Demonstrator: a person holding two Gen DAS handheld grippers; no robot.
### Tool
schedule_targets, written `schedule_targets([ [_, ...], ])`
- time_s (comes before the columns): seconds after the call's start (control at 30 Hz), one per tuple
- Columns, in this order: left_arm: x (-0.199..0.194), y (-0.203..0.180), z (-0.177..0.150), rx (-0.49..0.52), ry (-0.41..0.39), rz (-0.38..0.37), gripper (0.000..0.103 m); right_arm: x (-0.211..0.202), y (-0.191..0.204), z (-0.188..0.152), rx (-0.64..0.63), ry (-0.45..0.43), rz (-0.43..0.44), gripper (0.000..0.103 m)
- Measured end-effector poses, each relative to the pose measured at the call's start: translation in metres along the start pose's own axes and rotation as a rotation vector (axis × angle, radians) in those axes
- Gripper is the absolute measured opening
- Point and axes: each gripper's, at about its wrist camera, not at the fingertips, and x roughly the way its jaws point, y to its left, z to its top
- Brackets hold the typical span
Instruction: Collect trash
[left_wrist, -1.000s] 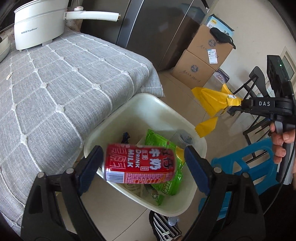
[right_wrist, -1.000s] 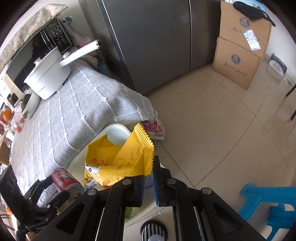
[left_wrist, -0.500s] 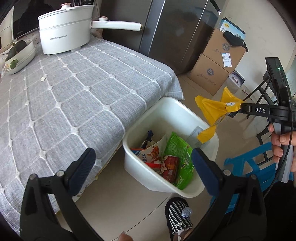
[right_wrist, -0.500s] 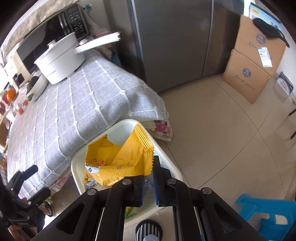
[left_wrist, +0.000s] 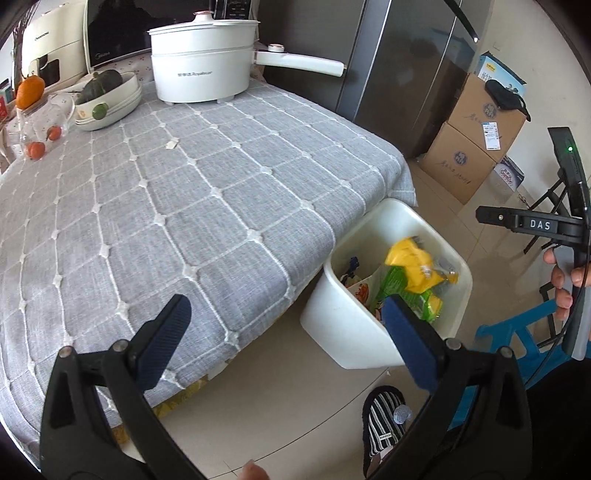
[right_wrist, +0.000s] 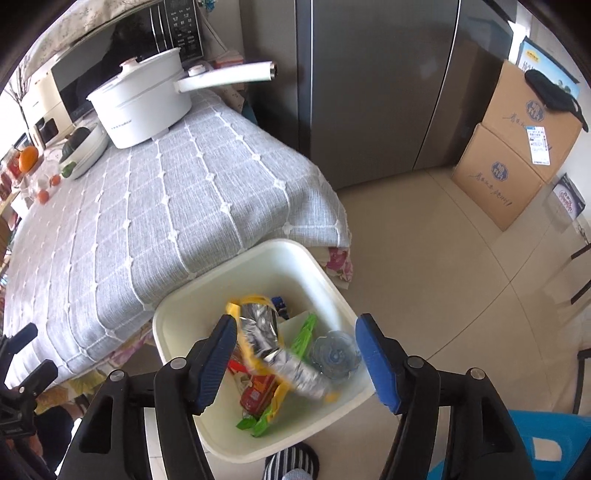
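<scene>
A white trash bin (right_wrist: 258, 258) stands on the floor by the table corner; it also shows in the left wrist view (left_wrist: 369, 350). Inside lie a yellow foil-lined snack bag (right_wrist: 273, 347), also seen in the left wrist view (left_wrist: 413, 262), a green wrapper (right_wrist: 306, 332), a red can (right_wrist: 255, 391) and a clear plastic bottle (right_wrist: 334, 354). My right gripper (right_wrist: 295, 358) is open and empty above the bin. My left gripper (left_wrist: 284, 339) is open and empty, over the table edge left of the bin.
The grey quilted tablecloth (left_wrist: 166, 206) carries a white pot (left_wrist: 207, 62), a bowl of vegetables (left_wrist: 107, 96) and oranges at the far left. Cardboard boxes (right_wrist: 517, 147) stand by the dark fridge (right_wrist: 369, 92). A blue stool (left_wrist: 517, 332) and a striped slipper (left_wrist: 384, 417) are near the bin.
My left gripper dropped the red can into the bin and pulled back over the table. My right gripper opened and the yellow bag fell into the bin.
</scene>
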Motion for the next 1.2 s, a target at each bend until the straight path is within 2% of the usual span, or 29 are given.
schedule_targets([
  [0.13,-0.005,0.012,-0.003,-0.034,0.002,0.042,0.102,-0.006,0.004,0.001,0.003,-0.01,0.004,0.073],
  [0.37,-0.017,0.031,-0.006,-0.096,-0.002,0.065,0.102,-0.015,0.026,0.002,-0.026,-0.038,0.028,0.074],
  [0.63,-0.042,0.046,-0.003,-0.146,-0.057,0.283,0.102,-0.037,0.078,0.0,-0.101,-0.123,0.068,0.078],
  [0.77,-0.065,0.042,-0.005,-0.131,-0.109,0.338,0.102,-0.06,0.111,-0.01,-0.146,-0.184,0.091,0.081],
  [0.97,-0.102,0.037,-0.014,-0.127,-0.182,0.353,0.102,-0.103,0.143,-0.034,-0.181,-0.287,0.119,0.087],
  [1.2,-0.126,0.033,-0.027,-0.098,-0.227,0.336,0.102,-0.134,0.149,-0.066,-0.167,-0.366,0.082,0.09],
])
